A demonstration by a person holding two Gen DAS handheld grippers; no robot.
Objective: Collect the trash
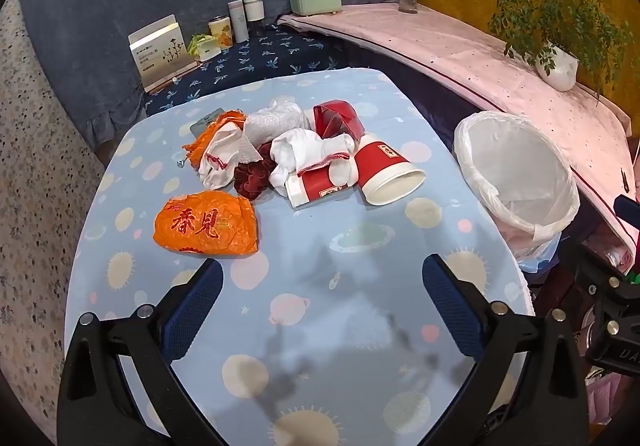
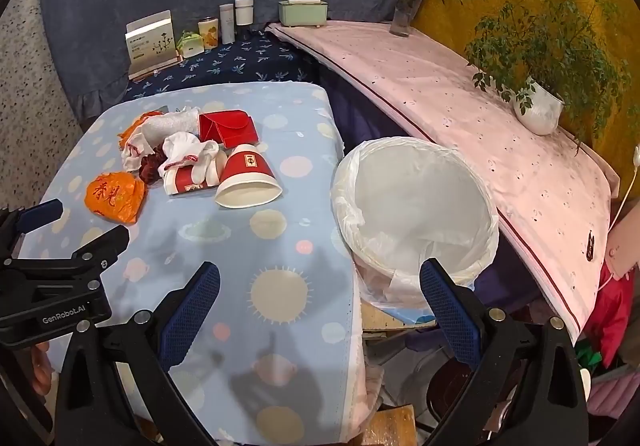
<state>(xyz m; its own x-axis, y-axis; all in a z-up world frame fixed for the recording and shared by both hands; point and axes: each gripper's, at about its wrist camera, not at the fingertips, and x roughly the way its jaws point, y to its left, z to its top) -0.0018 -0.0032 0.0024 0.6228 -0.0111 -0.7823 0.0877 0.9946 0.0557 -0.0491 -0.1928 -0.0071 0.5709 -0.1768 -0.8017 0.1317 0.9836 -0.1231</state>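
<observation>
Both wrist cameras look down over the worktop (image 1: 304,246) toward twelve o'clock, sharing the bin (image 2: 416,206).

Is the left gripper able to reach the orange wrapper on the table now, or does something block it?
Probably yes. The left gripper is open and holds nothing, and only bare tablecloth lies between it and the orange wrapper, which sits apart from the trash pile, slightly to the left ahead.

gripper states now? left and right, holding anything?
Left gripper: open, holding nothing, above the table.
Right gripper: open, holding nothing, over the table edge near the bin.
</observation>
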